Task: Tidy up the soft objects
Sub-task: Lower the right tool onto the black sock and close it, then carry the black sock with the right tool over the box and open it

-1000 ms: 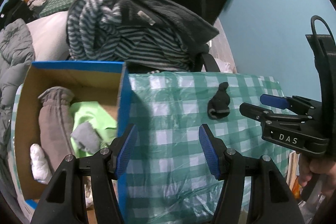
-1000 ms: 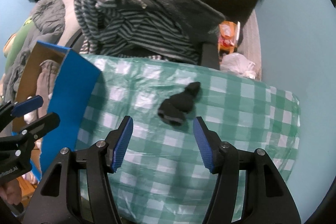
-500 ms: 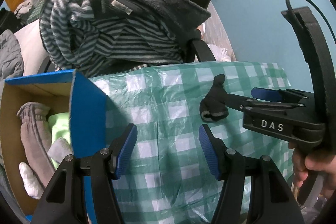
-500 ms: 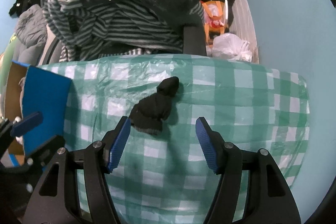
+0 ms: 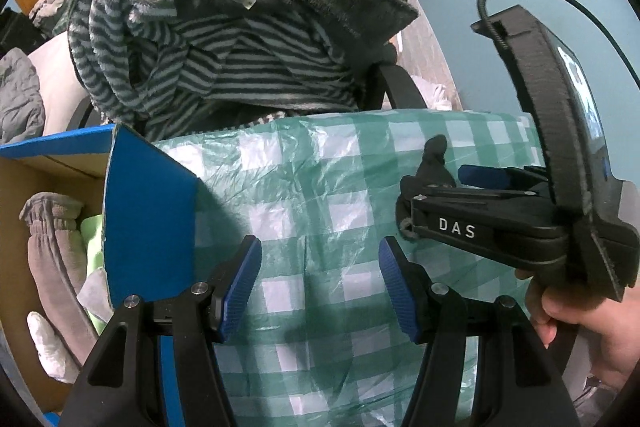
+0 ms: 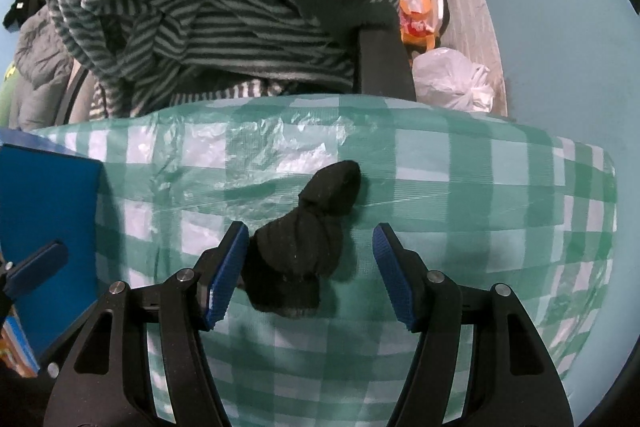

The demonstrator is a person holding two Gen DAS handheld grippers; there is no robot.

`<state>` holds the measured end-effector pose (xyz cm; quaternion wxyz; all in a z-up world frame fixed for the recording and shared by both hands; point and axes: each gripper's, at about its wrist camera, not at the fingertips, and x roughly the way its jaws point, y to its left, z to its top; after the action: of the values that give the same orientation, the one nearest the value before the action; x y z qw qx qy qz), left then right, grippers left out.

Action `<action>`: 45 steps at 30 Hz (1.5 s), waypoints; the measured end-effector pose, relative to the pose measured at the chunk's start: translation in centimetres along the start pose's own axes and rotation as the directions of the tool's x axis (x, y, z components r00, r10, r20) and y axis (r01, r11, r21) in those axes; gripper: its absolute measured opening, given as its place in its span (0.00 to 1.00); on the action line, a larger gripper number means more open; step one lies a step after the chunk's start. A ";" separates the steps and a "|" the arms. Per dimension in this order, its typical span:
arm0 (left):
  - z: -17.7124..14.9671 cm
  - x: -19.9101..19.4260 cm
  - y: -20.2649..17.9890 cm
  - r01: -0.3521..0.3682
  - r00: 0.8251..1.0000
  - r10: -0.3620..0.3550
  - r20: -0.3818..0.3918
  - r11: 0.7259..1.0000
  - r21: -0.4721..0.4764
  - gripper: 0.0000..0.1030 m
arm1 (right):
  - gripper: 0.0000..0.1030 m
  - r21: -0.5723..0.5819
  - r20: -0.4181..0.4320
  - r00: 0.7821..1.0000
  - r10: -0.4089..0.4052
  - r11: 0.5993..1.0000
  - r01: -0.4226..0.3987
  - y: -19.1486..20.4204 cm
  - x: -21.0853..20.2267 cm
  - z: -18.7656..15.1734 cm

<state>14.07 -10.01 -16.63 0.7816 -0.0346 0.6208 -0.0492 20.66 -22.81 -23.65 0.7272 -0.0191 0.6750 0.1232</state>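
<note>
Sock (image 6: 304,247) between wide right tongs (image 6: 306,275), touching their left pad; left tongs (image 5: 320,283) wide over bare cloth (image 5: 320,187)

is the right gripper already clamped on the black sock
No: the right gripper stands open around the black sock, its right pad well clear of the fabric on the checked tablecloth.

Handheld grippers, pair
Black frames, ribbed blue pads, silver screws; right gripper (image 5: 436,195) marked "DAS", black cable above lettering.

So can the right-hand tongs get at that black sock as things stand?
Probably yes: the right tongs stand open over the black sock, which lies between the pads on the checked tablecloth, nothing covering it.
</note>
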 end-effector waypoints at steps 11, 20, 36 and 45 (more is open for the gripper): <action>-0.7 -0.5 0.4 -0.005 1.000 0.005 -0.007 1.000 0.007 0.60 | 0.39 -0.086 -0.018 0.999 -0.044 0.995 0.042 0.9 0.6 -0.8; -1.8 -3.3 1.2 0.008 0.999 -0.008 0.036 1.000 -0.007 0.60 | 0.39 -0.128 0.035 0.998 -0.044 0.991 0.048 1.3 -2.8 -2.4; -3.8 -9.3 5.4 -0.004 0.989 0.015 0.145 0.997 -0.082 0.60 | 0.39 -0.180 0.144 0.989 -0.030 0.982 0.056 4.4 -9.2 -4.4; -5.2 -11.6 9.2 -0.012 0.983 0.043 0.177 0.985 -0.170 0.60 | 0.39 -0.237 0.179 0.984 0.008 0.971 0.035 8.3 -11.9 -4.6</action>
<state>6.74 0.58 -7.63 0.8295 -0.0962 0.5499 0.0174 13.74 -17.52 -11.20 0.7779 -0.1003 0.5872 0.1998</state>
